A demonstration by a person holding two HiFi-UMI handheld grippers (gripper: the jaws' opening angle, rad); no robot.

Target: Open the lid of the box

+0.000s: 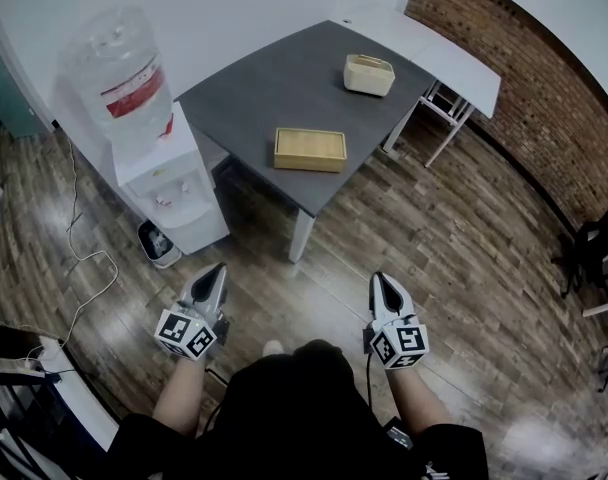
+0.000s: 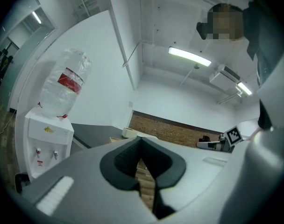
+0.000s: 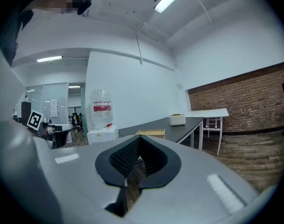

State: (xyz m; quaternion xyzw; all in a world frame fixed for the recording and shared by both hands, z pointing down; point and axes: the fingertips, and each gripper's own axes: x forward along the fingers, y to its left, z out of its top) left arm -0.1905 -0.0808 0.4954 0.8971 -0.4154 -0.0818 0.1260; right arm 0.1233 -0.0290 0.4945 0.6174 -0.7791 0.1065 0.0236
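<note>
A flat wooden box (image 1: 310, 149) lies near the front edge of the grey table (image 1: 254, 88), its lid down. A smaller cream box (image 1: 369, 74) stands at the table's far right corner. Both grippers hover over the wooden floor, well short of the table and pointing towards it. My left gripper (image 1: 216, 268) has its jaws together with nothing held, and so does my right gripper (image 1: 381, 278). In the right gripper view the wooden box (image 3: 150, 133) and the cream box (image 3: 177, 119) show beyond the shut gripper (image 3: 140, 137). The left gripper (image 2: 141, 138) looks shut too.
A water dispenser (image 1: 169, 183) with a large bottle (image 1: 119, 73) stands against the table's left side. A white table (image 1: 454, 53) adjoins the grey one at the back by the brick wall. A cable (image 1: 84, 268) trails on the floor at left, and dark furniture (image 1: 594, 248) stands at the right edge.
</note>
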